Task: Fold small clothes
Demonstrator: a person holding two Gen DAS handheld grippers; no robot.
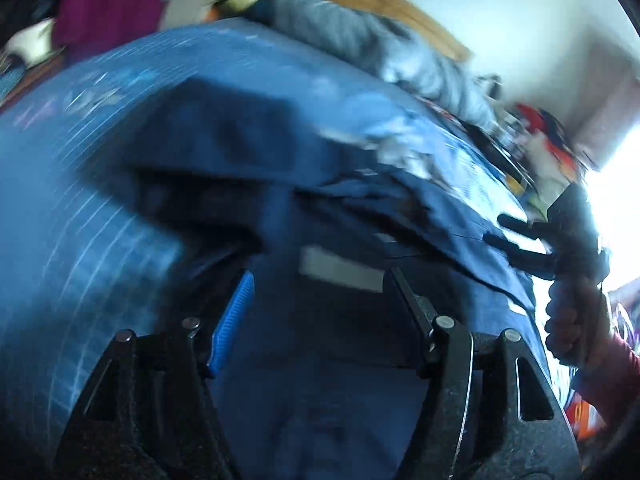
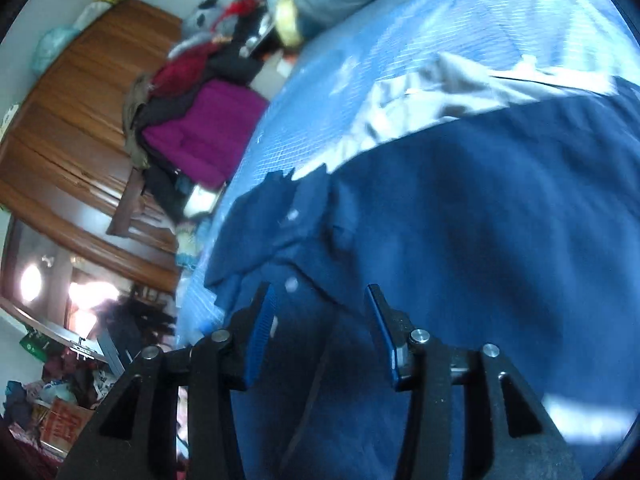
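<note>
A dark navy garment (image 1: 248,152) lies on a blue checked bedsheet (image 1: 52,240); it also fills the right wrist view (image 2: 460,216), with a pale grey-white part (image 2: 432,92) at its far edge. My left gripper (image 1: 320,276) is open just above the navy cloth, nothing between its fingers. My right gripper (image 2: 320,292) is open over the garment's near edge, empty. The right gripper also shows in the left wrist view (image 1: 516,236) at the right, held by a hand, open beside the garment's edge. Both views are blurred by motion.
A grey quilt (image 1: 360,28) lies along the far side of the bed. A heap of clothes with a magenta piece (image 2: 204,128) sits beside the bed in front of a wooden wardrobe (image 2: 80,120). Clutter and a box (image 2: 64,420) are on the floor.
</note>
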